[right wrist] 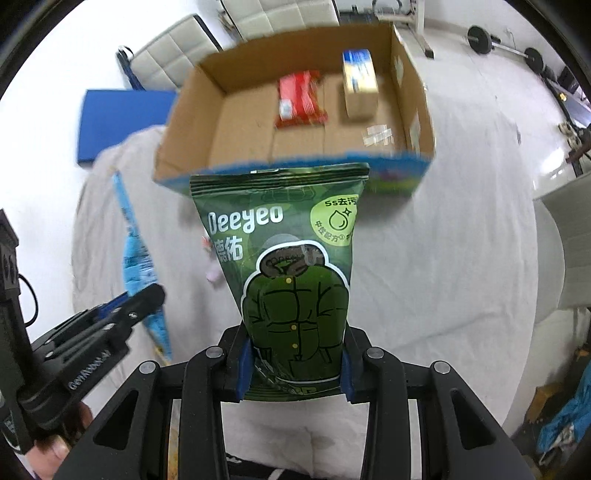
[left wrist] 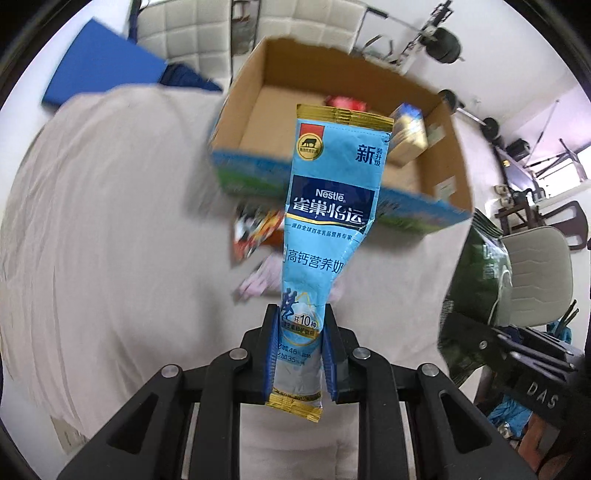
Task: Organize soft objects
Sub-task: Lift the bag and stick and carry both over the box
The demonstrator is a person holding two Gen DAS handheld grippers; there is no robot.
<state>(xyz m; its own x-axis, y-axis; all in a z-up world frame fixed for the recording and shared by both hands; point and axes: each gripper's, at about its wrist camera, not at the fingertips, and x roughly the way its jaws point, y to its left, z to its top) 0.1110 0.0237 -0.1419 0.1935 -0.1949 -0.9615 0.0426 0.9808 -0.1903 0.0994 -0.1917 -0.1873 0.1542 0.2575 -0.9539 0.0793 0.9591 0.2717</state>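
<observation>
My left gripper [left wrist: 300,325] is shut on a light-blue Nestle milk powder sachet [left wrist: 328,192], held upright above the table in front of an open cardboard box [left wrist: 251,66]. My right gripper [right wrist: 293,343] is shut on a green Deeyeo wipes pack [right wrist: 288,258], also held upright before the same box [right wrist: 192,110]. Inside the box lie a red packet [right wrist: 299,98] and a small blue-and-tan carton [right wrist: 358,83]. The left gripper and its sachet [right wrist: 136,254] show at the left of the right wrist view. The green pack [left wrist: 476,280] shows at the right of the left wrist view.
A white cloth [left wrist: 110,221] covers the table. A colourful snack packet [left wrist: 255,232] and a pink pouch [left wrist: 258,280] lie on it below the box. A blue pad [right wrist: 122,122] lies at the far left. White chairs [left wrist: 177,26] stand behind.
</observation>
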